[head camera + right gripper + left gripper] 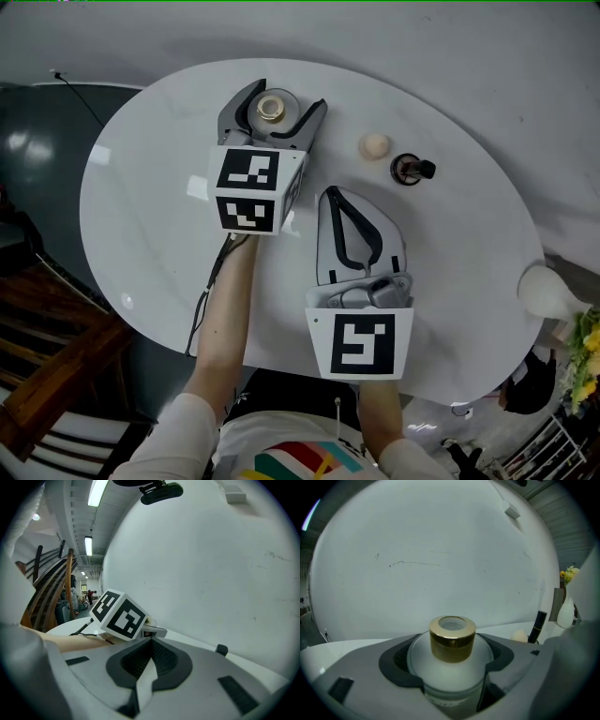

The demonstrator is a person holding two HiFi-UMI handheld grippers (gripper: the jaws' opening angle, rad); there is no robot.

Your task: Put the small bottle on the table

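The small bottle [272, 109], frosted white with a gold collar, sits between the jaws of my left gripper [288, 96] at the far side of the round white table [150, 216]. In the left gripper view the bottle [452, 639] stands upright and the dark pads press its sides, so the left gripper [449, 656] is shut on it. Whether its base touches the table is hidden. My right gripper [330, 193] lies mid-table, shut, with nothing in it; its jaws [151, 640] meet in the right gripper view.
A cream ball [374, 145] and a small dark holder with a black tube [410, 169] stand right of the bottle. A white vase [548, 291] with yellow flowers [586, 361] is at the table's right edge. A dark chair [37, 150] stands to the left.
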